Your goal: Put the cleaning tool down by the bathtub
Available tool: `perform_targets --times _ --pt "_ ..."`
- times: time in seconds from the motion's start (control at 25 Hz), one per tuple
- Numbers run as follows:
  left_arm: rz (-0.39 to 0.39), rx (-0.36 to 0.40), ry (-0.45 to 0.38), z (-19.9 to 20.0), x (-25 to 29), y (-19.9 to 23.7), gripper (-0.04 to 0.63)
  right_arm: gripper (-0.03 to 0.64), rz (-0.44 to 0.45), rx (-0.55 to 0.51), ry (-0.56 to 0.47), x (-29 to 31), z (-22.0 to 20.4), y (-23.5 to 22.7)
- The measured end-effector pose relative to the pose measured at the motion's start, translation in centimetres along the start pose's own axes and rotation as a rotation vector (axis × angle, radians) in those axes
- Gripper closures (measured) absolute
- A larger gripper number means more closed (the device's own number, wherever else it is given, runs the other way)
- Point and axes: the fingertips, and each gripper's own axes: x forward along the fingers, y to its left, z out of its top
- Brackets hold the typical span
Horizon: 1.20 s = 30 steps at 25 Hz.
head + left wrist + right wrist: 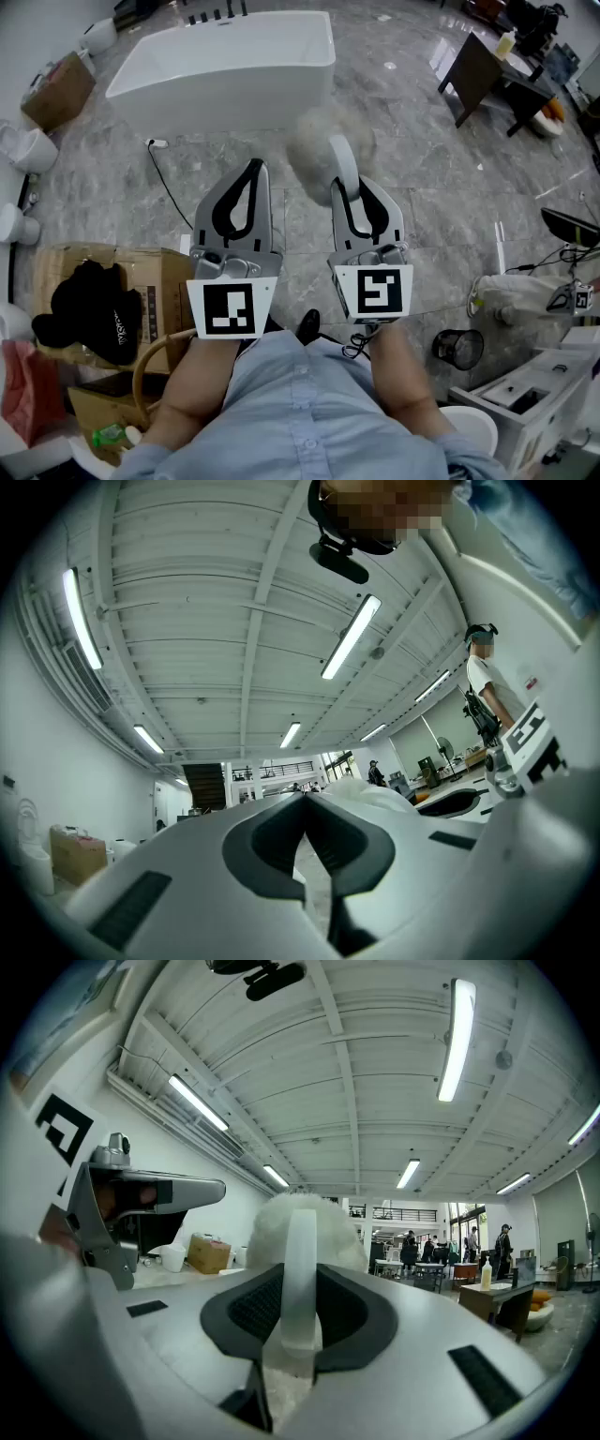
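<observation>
Currently the duster (317, 142) is pinched by its white handle in the right gripper (298, 1274) and held in the air, short of the bathtub (225, 70). The left gripper (306, 803) is pressed together, empty. If released early (the fluffy head looks front-heavy), the duster could be dropped well away from the tub or onto the cable (167, 187).
</observation>
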Motion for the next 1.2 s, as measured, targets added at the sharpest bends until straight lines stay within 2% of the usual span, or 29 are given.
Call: perform_targets --times 0.2,0.4,0.56,0.72,0.96,1.2 --pt "-0.001 0.004 -0.004 0.0 0.2 -0.6 0.58 0.518 -0.004 0.005 -0.014 -0.2 0.0 -0.6" --pt "0.003 0.005 -0.001 -0.1 0.6 -1.3 0.58 0.518 -0.006 0.035 0.051 -0.9 -0.8 -1.3" --pt "0.012 0.004 0.011 -0.6 0.8 -1.4 0.58 0.518 -0.024 0.019 0.005 -0.7 -0.8 -2.7" --pt "0.011 0.005 0.022 -1.4 1.4 -1.0 0.58 0.518 -0.029 0.031 0.059 0.0 -1.9 -3.5" --pt "0.022 0.004 0.043 -3.3 4.0 1.4 0.58 0.517 -0.059 0.051 0.072 3.3 -2.7 -4.7" --pt "0.031 -0.018 0.061 -7.0 9.7 5.4 0.58 0.517 -0.07 0.056 0.112 10.0 -5.1 -5.8"
